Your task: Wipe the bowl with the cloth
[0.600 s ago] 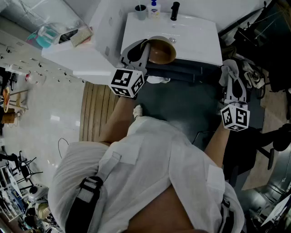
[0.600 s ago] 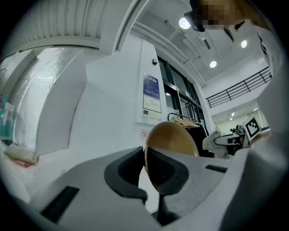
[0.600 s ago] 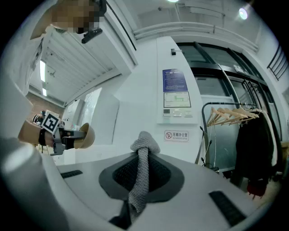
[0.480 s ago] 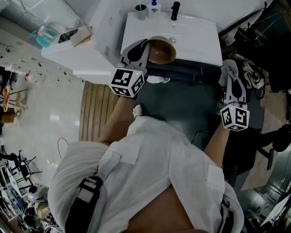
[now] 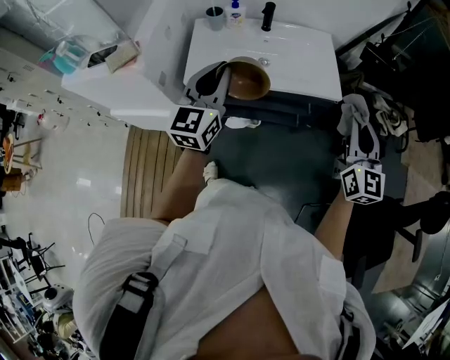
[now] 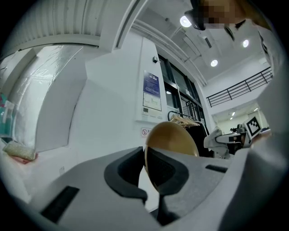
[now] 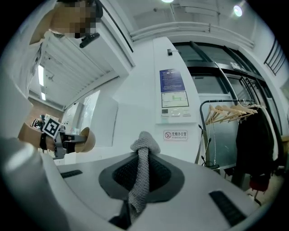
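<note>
Now: both tools are loaded, and the wipe itself has not begun.
Left gripper (image 5: 214,76): its jaws are clamped on the rim of the brown bowl (image 5: 248,79), one jaw inside the wall and one outside (its own view shows the rim running straight down between them).
Bowl position: it is lifted and tilted at the front edge of the white washstand (image 5: 299,53), and I cannot tell whether it rests on the edge.
Likely reason: a pinch at one side of the rim leaves most of the hollow free for the cloth, and the tilt turns the hollow towards the right side.
Right gripper (image 5: 354,119): it is closed on the grey knitted cloth (image 5: 354,107), with a bunched end standing above the jaws.
Likely reason: the bunched end gives a soft pad to press into the bowl without the jaws touching it.
Gap: the cloth and bowl are well apart, with the right tool out past the washstand's right end, so the cloth must travel left to the bowl.
Surface: along the washstand's back edge stand a black tap (image 5: 267,15), a soap bottle (image 5: 235,13) and a small cup (image 5: 214,13).
Floor: a dark mat (image 5: 295,165) lies in front, with a slatted wooden board (image 5: 144,172) to its left.
Room: white walls carry posted notices, a clothes rack (image 7: 228,113) holds wooden hangers, and the ceiling has round lights.
</note>
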### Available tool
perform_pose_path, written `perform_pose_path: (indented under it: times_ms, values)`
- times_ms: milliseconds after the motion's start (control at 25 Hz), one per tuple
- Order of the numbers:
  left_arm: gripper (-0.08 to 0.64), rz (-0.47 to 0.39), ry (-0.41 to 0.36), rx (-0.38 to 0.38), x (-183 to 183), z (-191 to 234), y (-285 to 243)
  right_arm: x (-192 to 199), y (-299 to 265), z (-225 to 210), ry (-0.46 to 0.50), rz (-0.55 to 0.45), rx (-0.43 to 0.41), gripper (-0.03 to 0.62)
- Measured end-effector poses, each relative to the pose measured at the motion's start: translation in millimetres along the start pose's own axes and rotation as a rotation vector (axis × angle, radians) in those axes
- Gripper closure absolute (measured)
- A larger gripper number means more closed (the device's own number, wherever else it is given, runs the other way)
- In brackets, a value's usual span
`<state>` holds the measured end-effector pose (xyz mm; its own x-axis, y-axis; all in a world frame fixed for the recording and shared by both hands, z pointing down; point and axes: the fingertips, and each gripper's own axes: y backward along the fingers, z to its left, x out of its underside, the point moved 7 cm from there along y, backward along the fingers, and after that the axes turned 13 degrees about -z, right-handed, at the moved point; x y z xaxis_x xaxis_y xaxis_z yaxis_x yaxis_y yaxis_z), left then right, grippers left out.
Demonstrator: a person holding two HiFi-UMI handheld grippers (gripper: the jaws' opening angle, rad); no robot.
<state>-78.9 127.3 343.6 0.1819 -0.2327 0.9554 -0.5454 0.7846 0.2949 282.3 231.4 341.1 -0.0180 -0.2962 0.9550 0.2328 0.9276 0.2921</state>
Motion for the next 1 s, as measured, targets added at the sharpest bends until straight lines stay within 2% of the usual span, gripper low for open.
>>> perform_pose_path:
  times_ms: [280,520,760,1000]
  values:
    - [0.541,0.028,-0.018,0.001,3.5,-3.9,0.3,8.4,4.0,-2.3,-0.031,0.01,-0.015,0.552]
    - [0.541,0.075,-0.032,-0.012,14.5,9.9,-11.6,19.9,-12.3,0.1,-0.029,0.03,-0.039,0.551]
    - [0.541,0.119,-0.02,0.0,41.7,33.3,-58.4,39.1,-58.1,-6.1,-0.018,0.051,-0.083,0.551]
    - [0.541,0.148,-0.021,0.044,68.6,67.5,-129.8,63.8,-132.3,-19.4,-0.014,0.062,-0.111,0.551]
